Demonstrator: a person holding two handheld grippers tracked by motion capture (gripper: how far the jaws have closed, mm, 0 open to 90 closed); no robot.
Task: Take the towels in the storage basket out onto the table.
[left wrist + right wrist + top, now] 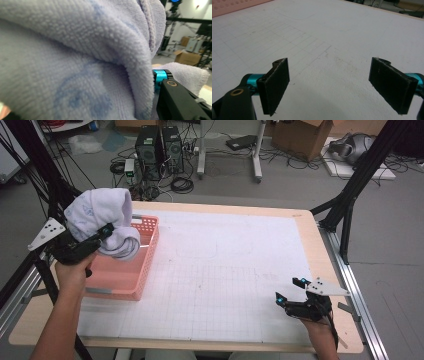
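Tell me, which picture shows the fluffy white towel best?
The high view: there the whole bunched white terry towel is seen, gripped by the left gripper above the pink plastic basket. The left gripper view gives a blurry close-up of its weave, and the right gripper view looks at bare table.

No legible text or labels

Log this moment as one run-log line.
left gripper: shut on bunched white terry towel, above pink plastic basket | right gripper: open, nothing between fingers, over white gridded mat
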